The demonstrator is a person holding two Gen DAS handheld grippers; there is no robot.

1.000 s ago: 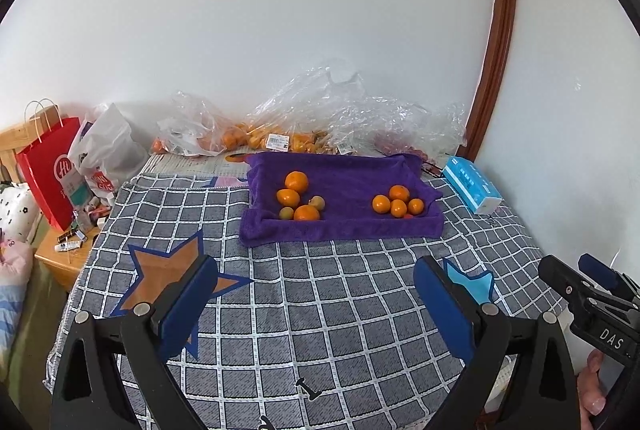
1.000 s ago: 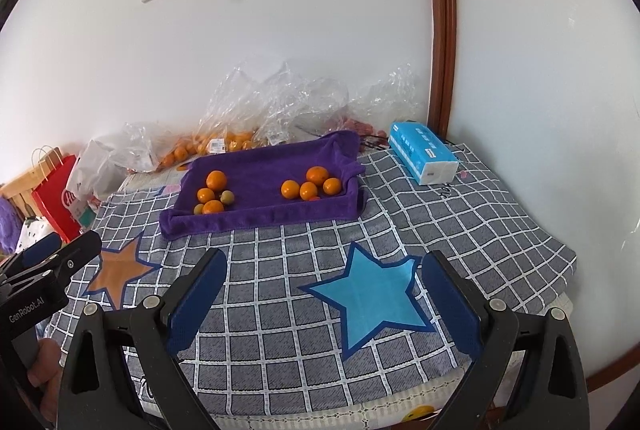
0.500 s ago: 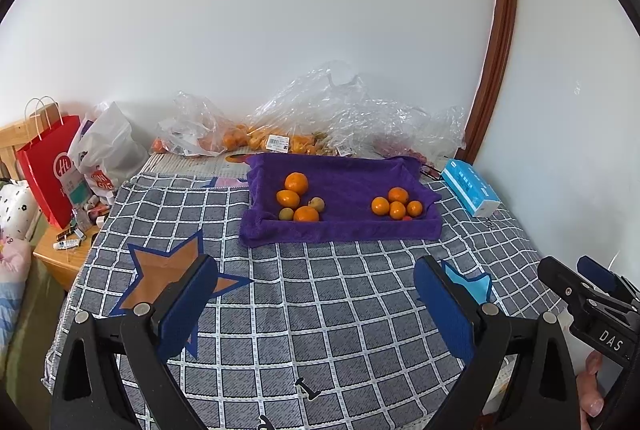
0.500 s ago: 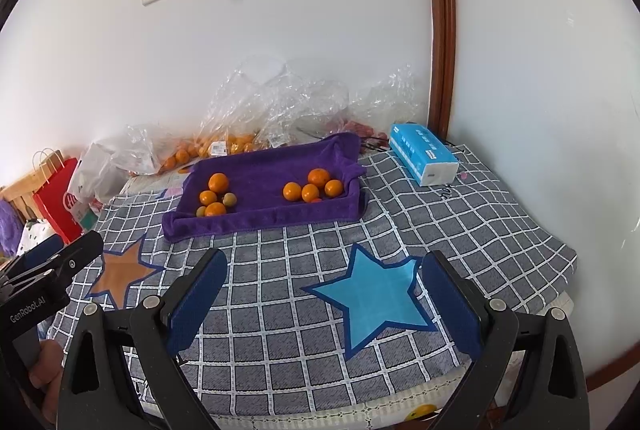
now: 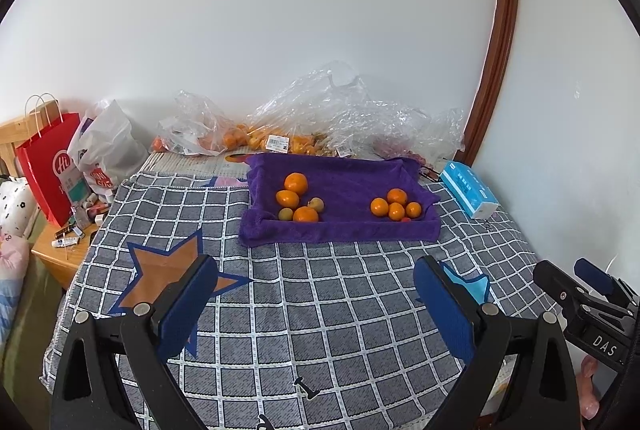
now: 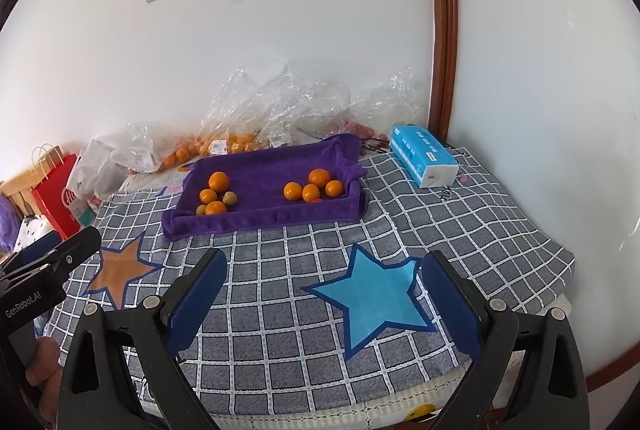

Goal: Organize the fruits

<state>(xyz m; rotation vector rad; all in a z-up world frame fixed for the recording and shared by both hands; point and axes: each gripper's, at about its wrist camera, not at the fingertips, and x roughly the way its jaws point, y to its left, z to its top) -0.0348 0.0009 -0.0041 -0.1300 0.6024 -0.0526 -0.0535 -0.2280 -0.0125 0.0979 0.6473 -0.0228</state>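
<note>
A purple towel-lined tray (image 5: 348,178) (image 6: 264,166) sits at the far middle of the checked table. Its left part holds oranges (image 5: 296,183) (image 6: 219,181) and two small greenish fruits (image 5: 317,204) (image 6: 229,198). On its right lies a cluster of smaller oranges (image 5: 396,206) (image 6: 310,189) with a tiny red fruit (image 5: 406,219). My left gripper (image 5: 316,298) is open and empty, well short of the tray. My right gripper (image 6: 325,294) is open too, empty, hovering over a blue star (image 6: 376,296).
Clear plastic bags of more oranges (image 5: 280,138) (image 6: 224,144) lie behind the tray against the wall. A blue tissue box (image 5: 470,188) (image 6: 424,160) lies right of the tray. A red paper bag (image 5: 50,166) and clutter stand off the table's left side.
Both views have drawn slightly back from the tray, so it looks a little smaller. Both grippers stay open and empty.
</note>
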